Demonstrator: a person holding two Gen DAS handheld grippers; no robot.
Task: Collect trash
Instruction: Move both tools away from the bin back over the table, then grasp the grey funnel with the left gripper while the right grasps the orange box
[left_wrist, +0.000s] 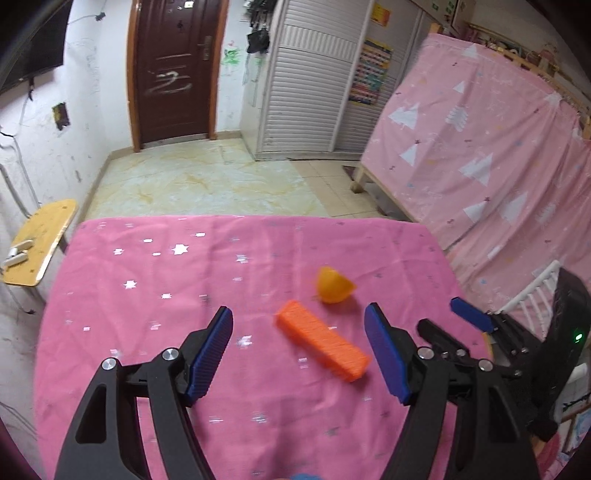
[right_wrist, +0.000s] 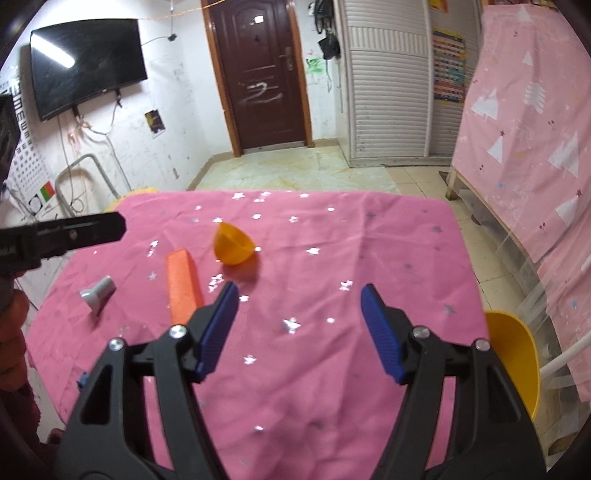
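Both grippers, left (left_wrist: 298, 325) and right (right_wrist: 299, 301), are standing open and holding nothing (block (right_wrist: 183, 286) and cup (right_wrist: 233, 245) are lying on the cloth (right_wrist: 332, 266)).

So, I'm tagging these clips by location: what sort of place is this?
Most likely a lived-in room of a home: a wall-mounted TV, a wooden entry door, a louvred wardrobe, and a table under a pink star-print cloth.

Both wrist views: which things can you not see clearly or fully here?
- Grey funnel-shaped piece: only in right wrist view; outside the left view.
- Yellow bowl: right wrist view, cut off by the gripper frame and table edge.
- Orange block: blurred in left view; near end hidden behind a finger in right view.
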